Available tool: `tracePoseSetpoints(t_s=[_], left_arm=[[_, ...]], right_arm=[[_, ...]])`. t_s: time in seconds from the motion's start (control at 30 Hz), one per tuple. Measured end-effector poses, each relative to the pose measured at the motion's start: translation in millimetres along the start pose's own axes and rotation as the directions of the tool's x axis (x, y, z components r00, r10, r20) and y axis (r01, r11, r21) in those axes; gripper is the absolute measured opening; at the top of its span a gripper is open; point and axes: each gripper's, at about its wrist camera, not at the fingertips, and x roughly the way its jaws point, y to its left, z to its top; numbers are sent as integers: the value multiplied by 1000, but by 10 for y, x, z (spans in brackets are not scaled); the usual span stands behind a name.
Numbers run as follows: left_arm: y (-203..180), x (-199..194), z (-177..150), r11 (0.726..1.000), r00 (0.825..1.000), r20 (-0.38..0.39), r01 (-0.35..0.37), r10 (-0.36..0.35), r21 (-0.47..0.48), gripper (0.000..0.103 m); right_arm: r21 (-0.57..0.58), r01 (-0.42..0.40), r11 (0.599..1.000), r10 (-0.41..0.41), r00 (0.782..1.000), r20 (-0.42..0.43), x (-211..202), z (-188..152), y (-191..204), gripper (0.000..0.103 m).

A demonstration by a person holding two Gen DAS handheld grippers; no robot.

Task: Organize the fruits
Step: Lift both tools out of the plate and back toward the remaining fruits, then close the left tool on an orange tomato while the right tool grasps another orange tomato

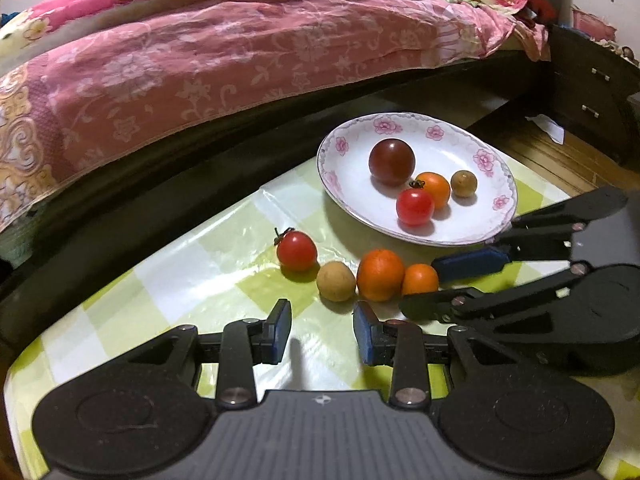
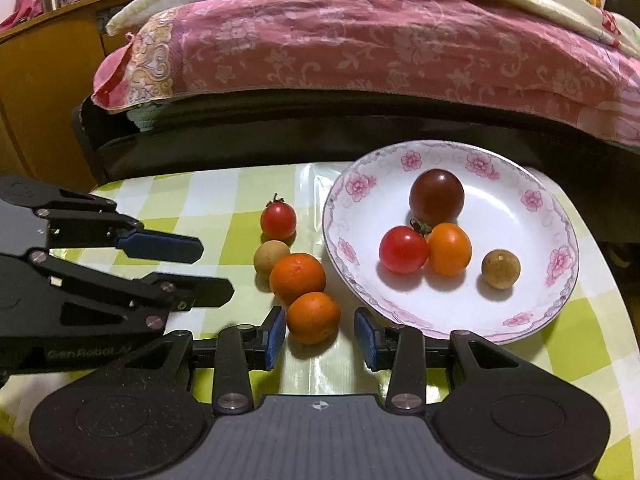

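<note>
A: How did we find the two claws posed?

B: Both sat low over the surface (image 2: 192, 200), fingers pointing toward the bed (image 2: 360, 40). The right claw (image 2: 320, 334) stood wide, empty, with the small orange fruit (image 2: 313, 317) just ahead of the gap between its blue pads (image 2: 275, 336), nearer the left pad. We could not tell whether pad and fruit touched. The left claw (image 1: 322, 330) was also wide and held nothing; the tan fruit (image 1: 336, 281) lay just beyond its tips.

A: And the remaining fruit?

B: We logged a row on the surface: red tomato (image 1: 297, 250), tan fruit, large orange fruit (image 1: 380, 275), small orange fruit. The plate (image 2: 532, 320) carried a dark tomato (image 2: 437, 195), a red tomato, an orange fruit and a brown fruit.
</note>
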Motion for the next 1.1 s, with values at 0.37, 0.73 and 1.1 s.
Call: tracePoseSetpoints(t_s=[0.37, 0.73, 1.1], left_arm=[[0, 167, 84, 996, 999, 35, 14, -18, 91, 42], [-155, -5, 21, 977, 991, 9, 130, -133, 168, 40], [-448, 59, 37, 968, 988, 5, 152, -156, 202, 39]], right_arm=[[34, -8, 999, 9, 1000, -17, -93, -77, -81, 24], [40, 5, 999, -4, 999, -33, -223, -144, -78, 24], [39, 53, 998, -51, 997, -57, -395, -240, -166, 25]])
